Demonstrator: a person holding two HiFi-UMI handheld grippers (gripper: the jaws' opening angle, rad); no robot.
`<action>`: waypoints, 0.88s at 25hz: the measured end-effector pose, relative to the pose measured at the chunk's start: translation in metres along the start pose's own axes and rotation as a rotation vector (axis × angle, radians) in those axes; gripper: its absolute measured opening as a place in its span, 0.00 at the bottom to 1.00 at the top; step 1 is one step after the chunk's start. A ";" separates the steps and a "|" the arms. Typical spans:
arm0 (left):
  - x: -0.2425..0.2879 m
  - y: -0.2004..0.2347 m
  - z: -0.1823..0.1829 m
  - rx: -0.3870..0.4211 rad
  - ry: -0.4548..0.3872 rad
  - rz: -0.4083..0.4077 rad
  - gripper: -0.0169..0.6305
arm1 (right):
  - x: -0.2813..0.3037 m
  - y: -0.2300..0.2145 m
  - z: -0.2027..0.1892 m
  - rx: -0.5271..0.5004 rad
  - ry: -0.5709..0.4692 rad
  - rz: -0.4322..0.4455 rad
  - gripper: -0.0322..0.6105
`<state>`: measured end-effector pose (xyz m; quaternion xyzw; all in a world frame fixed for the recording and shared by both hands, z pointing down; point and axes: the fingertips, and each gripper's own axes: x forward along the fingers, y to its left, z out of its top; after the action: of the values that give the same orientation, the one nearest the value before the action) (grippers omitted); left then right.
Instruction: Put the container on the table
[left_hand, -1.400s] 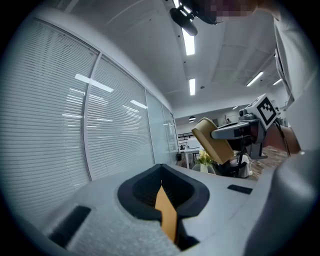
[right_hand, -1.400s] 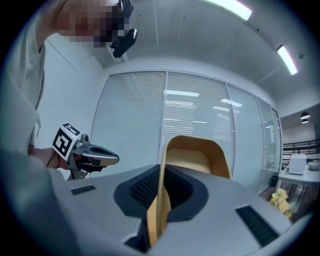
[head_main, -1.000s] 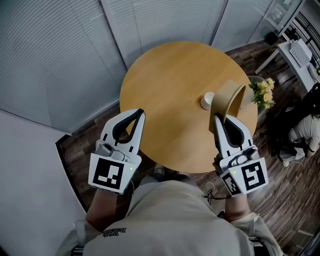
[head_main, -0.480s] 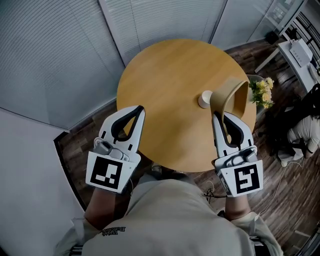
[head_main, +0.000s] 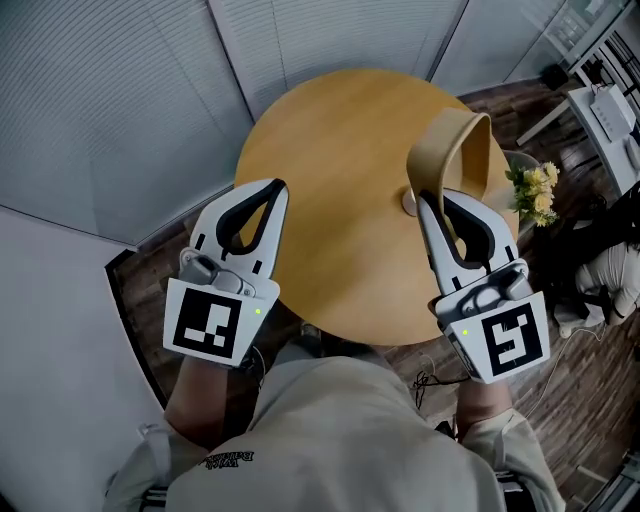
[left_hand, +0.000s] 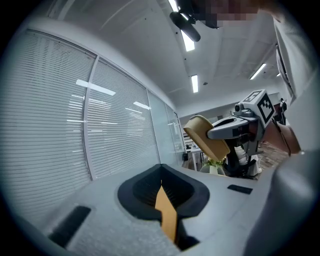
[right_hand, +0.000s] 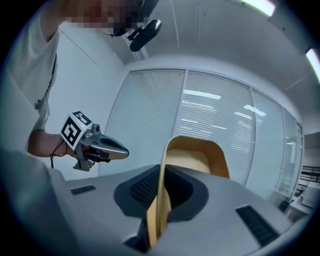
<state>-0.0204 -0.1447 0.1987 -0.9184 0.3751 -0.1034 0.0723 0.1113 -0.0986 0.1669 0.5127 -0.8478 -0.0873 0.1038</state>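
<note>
I'm pinching the right gripper (head_main: 431, 203) on the thin wall of the container (head_main: 457, 150), tilted above the bench's (head_main: 330, 150) right side. It's looking light and stiff, so the rim hold suits. The left gripper (head_main: 271, 189) is hanging pressed together, empty.

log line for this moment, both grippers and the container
right gripper shut on tan open container wall | container tilted, raised over round wooden table, not set down | left gripper shut, empty

Round wooden desk (head_main: 340, 170), dark plank floor (head_main: 590, 350), pale slatted blinds (head_main: 110, 90) on walls, ceiling strip lights (left_hand: 194, 83), possibly white shelving (head_main: 605, 105) at right.
</note>
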 end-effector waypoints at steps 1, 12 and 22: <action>0.003 0.003 0.001 0.010 -0.002 0.001 0.06 | 0.007 0.001 0.002 0.001 -0.003 0.015 0.11; 0.047 0.015 -0.008 0.047 0.004 -0.014 0.06 | 0.086 0.004 -0.026 -0.057 0.078 0.151 0.11; 0.085 0.034 -0.082 -0.064 0.087 -0.025 0.06 | 0.158 0.018 -0.118 0.011 0.242 0.247 0.11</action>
<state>-0.0043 -0.2330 0.2824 -0.9195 0.3693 -0.1320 0.0249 0.0559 -0.2356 0.2991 0.4121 -0.8861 -0.0071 0.2121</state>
